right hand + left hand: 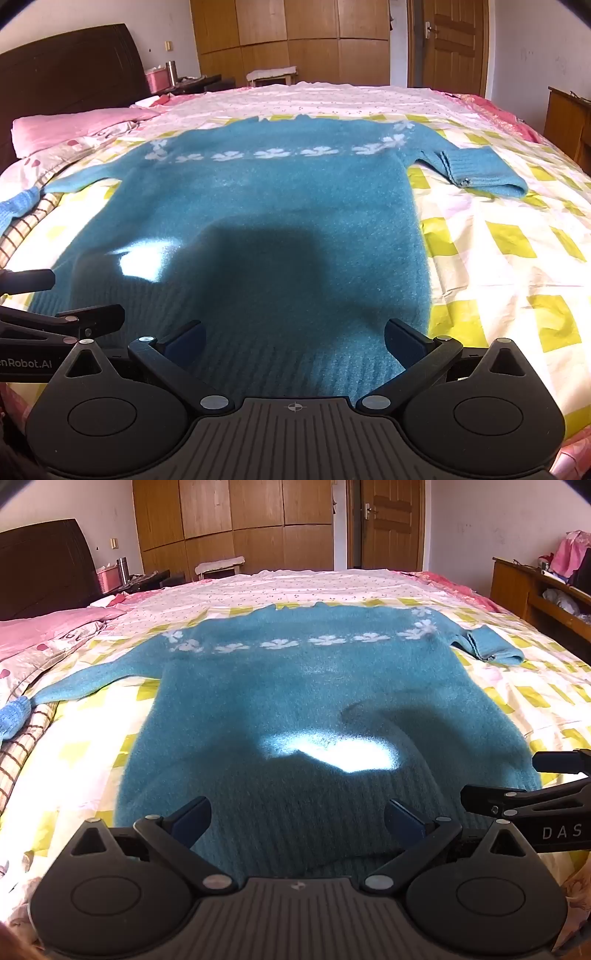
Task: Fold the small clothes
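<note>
Both hand-held grippers, left [297,821] and right [295,341], hung wide open, empty; your sweater [295,701] lay unfolded near the bed's [535,698] near edge.

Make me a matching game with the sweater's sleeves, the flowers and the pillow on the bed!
Things:
1. teal knitted sweater's far sleeve
2. sweater's other sleeve
3. white flower pattern
4. pink pillow

States:
A. stretched out straight
B. in a row across the chest
C. folded back on itself
D. by the dark headboard

Pairs: 1-C, 2-A, 3-B, 4-D
</note>
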{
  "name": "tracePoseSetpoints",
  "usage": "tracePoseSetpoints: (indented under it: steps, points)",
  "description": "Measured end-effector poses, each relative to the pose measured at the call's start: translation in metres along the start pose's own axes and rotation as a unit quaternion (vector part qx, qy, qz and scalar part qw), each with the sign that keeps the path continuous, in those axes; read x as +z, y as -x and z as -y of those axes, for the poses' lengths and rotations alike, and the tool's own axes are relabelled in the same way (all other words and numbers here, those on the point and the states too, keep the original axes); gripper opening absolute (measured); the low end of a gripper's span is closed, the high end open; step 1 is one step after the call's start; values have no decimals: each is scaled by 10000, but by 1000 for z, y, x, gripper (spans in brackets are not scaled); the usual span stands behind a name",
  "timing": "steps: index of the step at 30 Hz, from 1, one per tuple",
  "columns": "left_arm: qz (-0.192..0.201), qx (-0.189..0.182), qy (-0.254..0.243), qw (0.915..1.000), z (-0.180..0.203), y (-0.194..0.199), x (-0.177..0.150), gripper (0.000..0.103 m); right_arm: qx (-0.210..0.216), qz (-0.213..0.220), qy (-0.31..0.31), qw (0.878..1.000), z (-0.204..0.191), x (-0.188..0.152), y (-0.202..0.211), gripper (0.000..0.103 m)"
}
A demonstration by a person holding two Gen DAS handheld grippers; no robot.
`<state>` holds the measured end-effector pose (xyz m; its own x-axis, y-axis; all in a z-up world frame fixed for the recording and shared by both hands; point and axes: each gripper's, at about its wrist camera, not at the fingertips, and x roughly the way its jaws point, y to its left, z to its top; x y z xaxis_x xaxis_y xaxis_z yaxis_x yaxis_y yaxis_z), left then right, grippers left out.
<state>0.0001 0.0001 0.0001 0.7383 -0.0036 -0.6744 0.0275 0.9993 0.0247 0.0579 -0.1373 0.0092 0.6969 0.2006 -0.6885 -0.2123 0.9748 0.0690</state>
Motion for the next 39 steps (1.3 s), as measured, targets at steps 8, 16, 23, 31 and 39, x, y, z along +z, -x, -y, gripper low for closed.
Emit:
tracePoseSetpoints:
  steps: [8, 16, 23, 31, 39]
  points:
    - [-48, -38, 41, 10000, -1, 0, 0, 103, -19, 0, 19, 10000, -1, 0, 0, 103]
    - [-49, -17, 36, 10000, -3, 1, 1, 103, -23, -2, 25, 10000, -1, 0, 0, 103]
    - [-4, -28, 38, 10000, -1, 0, -1, 103, -19, 11, 25, 10000, 0, 0, 1, 103]
    - [10, -38, 34, 10000, -1, 1, -1, 103, -15, -4, 37, 10000, 0, 1, 1, 103]
    - [74, -91, 38, 9999, 0, 5, 0, 103, -18, -4, 63, 10000, -2, 0, 1, 103]
